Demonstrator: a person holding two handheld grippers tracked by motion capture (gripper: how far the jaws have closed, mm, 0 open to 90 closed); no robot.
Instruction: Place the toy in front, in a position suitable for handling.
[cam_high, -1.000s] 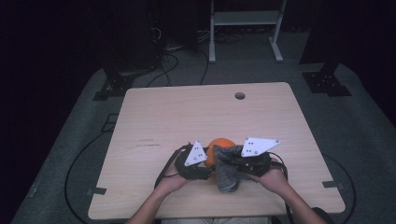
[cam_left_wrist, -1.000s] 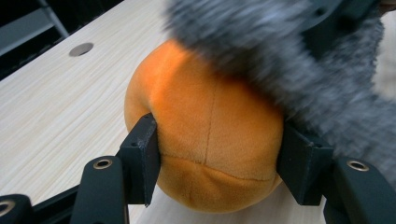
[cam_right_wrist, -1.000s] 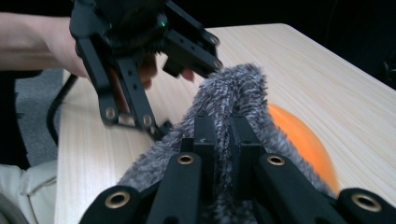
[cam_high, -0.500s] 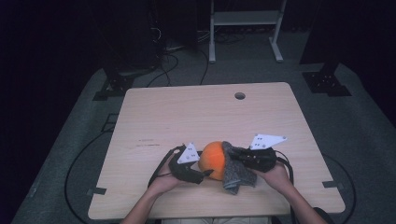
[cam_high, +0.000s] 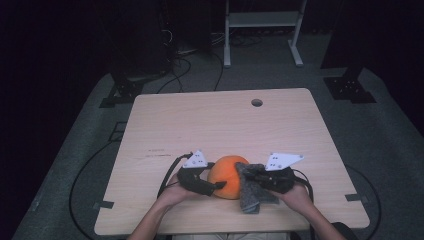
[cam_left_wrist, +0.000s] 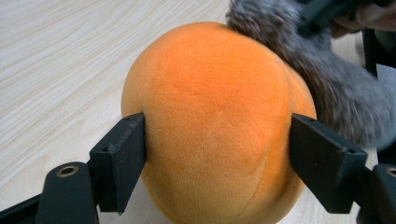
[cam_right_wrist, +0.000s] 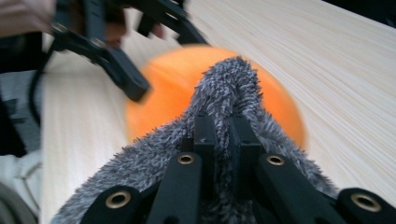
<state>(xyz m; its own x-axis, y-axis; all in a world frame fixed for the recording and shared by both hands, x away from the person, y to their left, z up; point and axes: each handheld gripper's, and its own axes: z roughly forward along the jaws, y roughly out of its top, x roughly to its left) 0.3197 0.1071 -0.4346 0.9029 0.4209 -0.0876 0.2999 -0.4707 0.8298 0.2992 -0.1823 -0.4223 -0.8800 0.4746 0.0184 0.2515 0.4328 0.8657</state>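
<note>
The orange plush ball (cam_high: 229, 176) rests on the worktop (cam_high: 210, 120), near its front edge. The left hand-held gripper (cam_left_wrist: 217, 158) straddles the ball; its jaws have just been closing a little, and both pads sit against the plush on either side, a light grasp rather than a firm clamp. The right hand-held gripper (cam_right_wrist: 224, 123) is clenched on a grey fuzzy cloth (cam_high: 252, 192), which drapes over the right side of the ball.

Risks, as judged from this position:
- The ball is soft and round. If the cloth drags hard across it, the ball can squeeze out of the left pads or roll toward the front edge
- The cloth is pinched at one fold only. A strong pull can slip the pile out of the jaws
- The two hand-held grippers work close together at the ball; a careless stroke can knock them together
</note>
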